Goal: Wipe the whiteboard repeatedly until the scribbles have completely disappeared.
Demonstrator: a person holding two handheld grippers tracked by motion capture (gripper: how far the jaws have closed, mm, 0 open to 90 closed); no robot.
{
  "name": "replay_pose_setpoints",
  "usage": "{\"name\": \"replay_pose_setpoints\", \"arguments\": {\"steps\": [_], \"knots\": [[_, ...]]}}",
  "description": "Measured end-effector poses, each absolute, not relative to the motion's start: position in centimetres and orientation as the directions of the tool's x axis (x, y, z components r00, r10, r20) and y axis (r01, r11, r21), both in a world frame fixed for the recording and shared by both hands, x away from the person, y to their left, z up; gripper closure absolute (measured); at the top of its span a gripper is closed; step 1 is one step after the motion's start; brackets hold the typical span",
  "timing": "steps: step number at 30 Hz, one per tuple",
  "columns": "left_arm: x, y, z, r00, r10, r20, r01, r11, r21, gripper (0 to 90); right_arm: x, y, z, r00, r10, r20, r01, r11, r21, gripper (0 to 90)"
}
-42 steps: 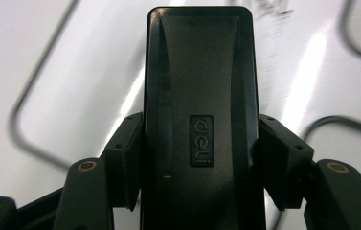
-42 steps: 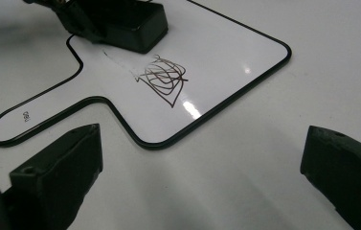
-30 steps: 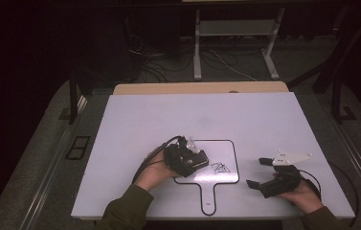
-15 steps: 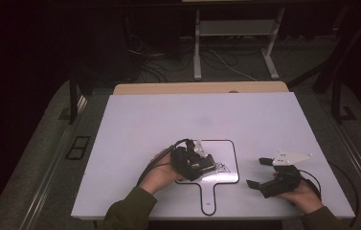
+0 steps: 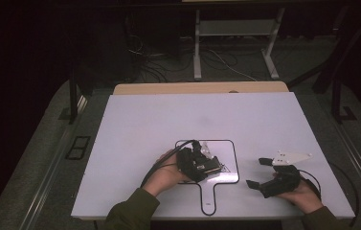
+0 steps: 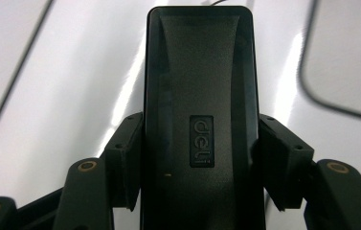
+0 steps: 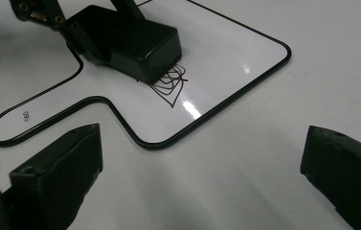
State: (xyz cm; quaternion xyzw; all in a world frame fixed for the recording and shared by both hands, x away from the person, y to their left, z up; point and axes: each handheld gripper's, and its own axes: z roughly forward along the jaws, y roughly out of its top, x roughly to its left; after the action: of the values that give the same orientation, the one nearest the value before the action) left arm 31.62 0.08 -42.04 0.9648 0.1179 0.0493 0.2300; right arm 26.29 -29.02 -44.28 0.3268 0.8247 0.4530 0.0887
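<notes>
Nearest the person, the right tool (image 5: 260, 172) rests on the white bench (image 5: 135, 129) in the right hand (image 5: 307, 195), its jaws spread wide with nothing between them, pointing toward the small whiteboard paddle (image 7: 216, 52) that lies just to its left. Further in, the left tool (image 5: 206, 163) is clamped on a black eraser block (image 6: 199, 124), both pads pressed against its long sides, and the block sits flat on the paddle's white face. In the right gripper view the eraser's front edge touches a black scribble (image 7: 171, 82), which looks largely unwiped.

By the look of it, the job in hand is rubbing that scribble off. The main risk is the paddle sliding: nothing pins it down, so a firm sideways stroke could drag it across the smooth bench instead of cleaning it. The open right tool stands apart from the paddle's edge and gives no bracing. A tilted eraser would also wipe with one edge and leave streaks.
</notes>
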Motion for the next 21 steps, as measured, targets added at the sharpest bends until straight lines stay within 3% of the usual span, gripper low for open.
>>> {"name": "replay_pose_setpoints", "arguments": {"steps": [13, 21], "knots": [[34.6, 0.8, -42.1, 0.946, 0.323, 0.035, 0.271, -0.842, 0.466, 39.2, 26.3, -29.1, -44.2, -0.77, 0.621, 0.149, 0.458, 0.374, 0.807, 0.0], [33.3, -0.6, -42.1, 0.96, 0.278, 0.034, 0.231, -0.857, 0.461, 39.1, 26.3, -29.1, -44.3, -0.77, 0.62, 0.15, 0.458, 0.374, 0.806, 0.0]]}}
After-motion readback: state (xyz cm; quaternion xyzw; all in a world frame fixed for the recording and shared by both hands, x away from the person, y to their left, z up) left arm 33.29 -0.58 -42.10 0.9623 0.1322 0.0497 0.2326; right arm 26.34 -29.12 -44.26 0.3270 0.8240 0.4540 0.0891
